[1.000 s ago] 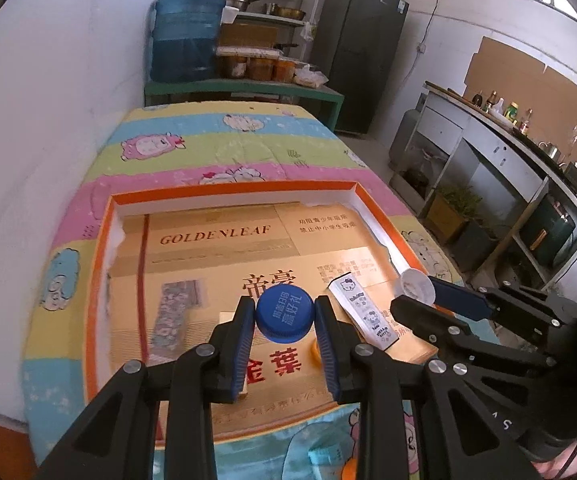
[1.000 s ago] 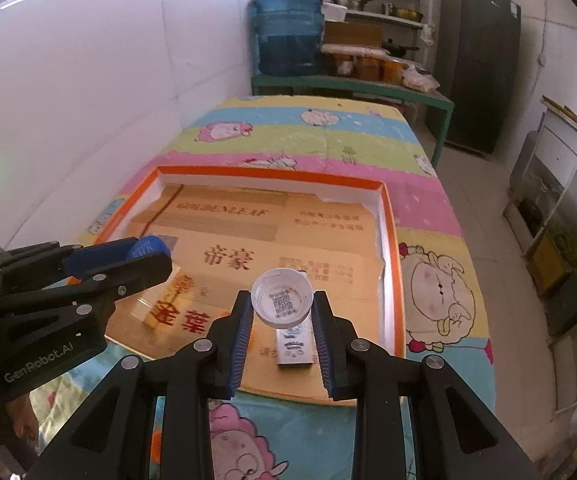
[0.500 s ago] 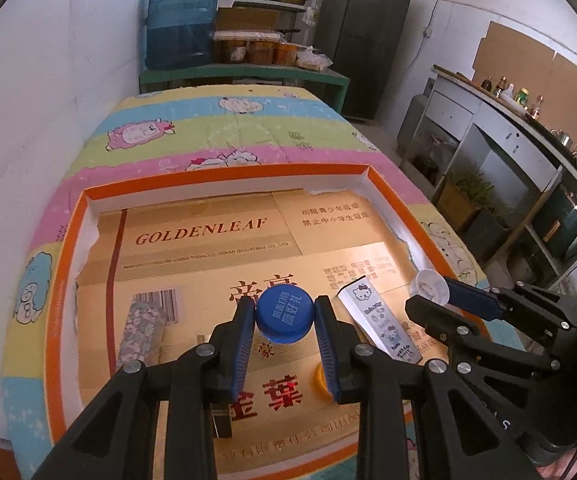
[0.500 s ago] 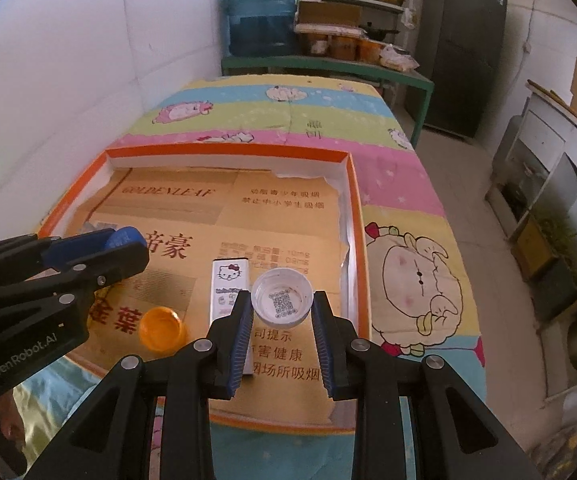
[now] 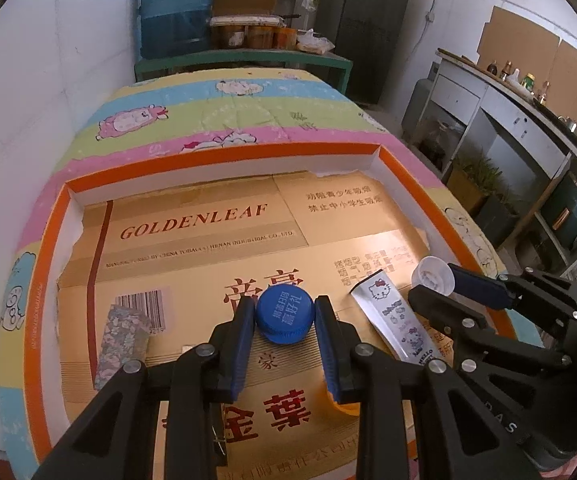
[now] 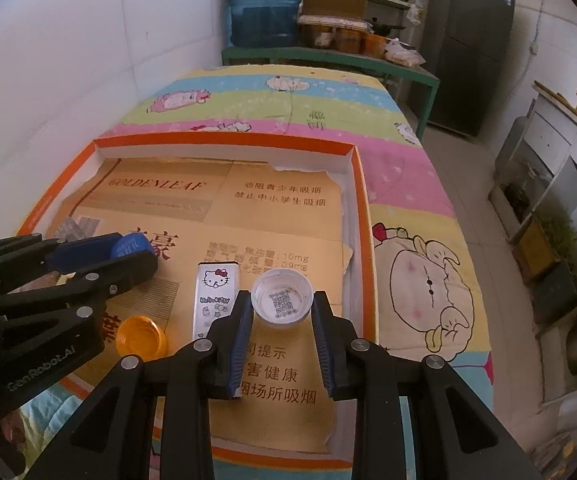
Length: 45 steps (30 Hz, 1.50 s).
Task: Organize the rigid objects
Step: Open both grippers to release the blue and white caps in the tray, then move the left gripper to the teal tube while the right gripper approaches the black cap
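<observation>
Both grippers lower over tray [image 5: 44, 280], left gripper [image 5: 284, 316] clamping blue cap [image 5: 284, 314]

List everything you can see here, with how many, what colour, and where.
blue cap: 1, blue, held in left gripper
white cap: 1, white, open side up, held in right gripper
orange cap: 1, orange, on the cardboard, near side
Hello Kitty tube: 1, white, lying between the grippers
patterned box: 1, floral, tray's left side
tray: 1, orange rim, cardboard-lined, on cartoon-print cloth
left gripper: 1, black
right gripper: 1, black
</observation>
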{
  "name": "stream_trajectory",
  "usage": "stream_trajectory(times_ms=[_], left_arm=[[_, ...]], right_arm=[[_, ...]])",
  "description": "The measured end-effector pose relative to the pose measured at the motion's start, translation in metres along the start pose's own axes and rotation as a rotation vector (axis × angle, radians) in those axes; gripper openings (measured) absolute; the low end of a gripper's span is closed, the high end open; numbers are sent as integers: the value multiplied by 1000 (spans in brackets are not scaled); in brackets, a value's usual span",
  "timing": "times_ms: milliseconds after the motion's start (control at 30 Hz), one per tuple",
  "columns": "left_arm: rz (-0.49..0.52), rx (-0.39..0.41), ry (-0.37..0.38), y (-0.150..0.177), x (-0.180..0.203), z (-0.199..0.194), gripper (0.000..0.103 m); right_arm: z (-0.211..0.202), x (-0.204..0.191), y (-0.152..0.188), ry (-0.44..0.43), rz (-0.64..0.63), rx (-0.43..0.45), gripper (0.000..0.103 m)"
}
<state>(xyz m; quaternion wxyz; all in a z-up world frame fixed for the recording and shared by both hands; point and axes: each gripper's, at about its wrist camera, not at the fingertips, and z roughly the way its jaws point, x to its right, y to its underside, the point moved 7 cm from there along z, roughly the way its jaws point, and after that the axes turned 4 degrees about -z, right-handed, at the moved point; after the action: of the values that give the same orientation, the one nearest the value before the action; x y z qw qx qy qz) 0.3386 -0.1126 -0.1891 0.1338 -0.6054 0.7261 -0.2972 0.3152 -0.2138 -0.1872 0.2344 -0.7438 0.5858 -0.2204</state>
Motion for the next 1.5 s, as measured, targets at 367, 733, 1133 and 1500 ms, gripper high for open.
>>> stream_trajectory(times_ms=[367, 733, 1133, 1500], left_arm=[[11, 6, 27, 1, 1, 3, 31], [20, 21, 18, 3, 2, -5, 40], [16, 46, 18, 2, 1, -21, 40], [8, 65, 16, 8, -1, -39, 40]], right_arm=[[10, 0, 3, -12, 3, -21, 31], [7, 1, 5, -8, 18, -18, 36], [-5, 2, 6, 0, 31, 1, 41], [-26, -7, 9, -1, 30, 22, 41]])
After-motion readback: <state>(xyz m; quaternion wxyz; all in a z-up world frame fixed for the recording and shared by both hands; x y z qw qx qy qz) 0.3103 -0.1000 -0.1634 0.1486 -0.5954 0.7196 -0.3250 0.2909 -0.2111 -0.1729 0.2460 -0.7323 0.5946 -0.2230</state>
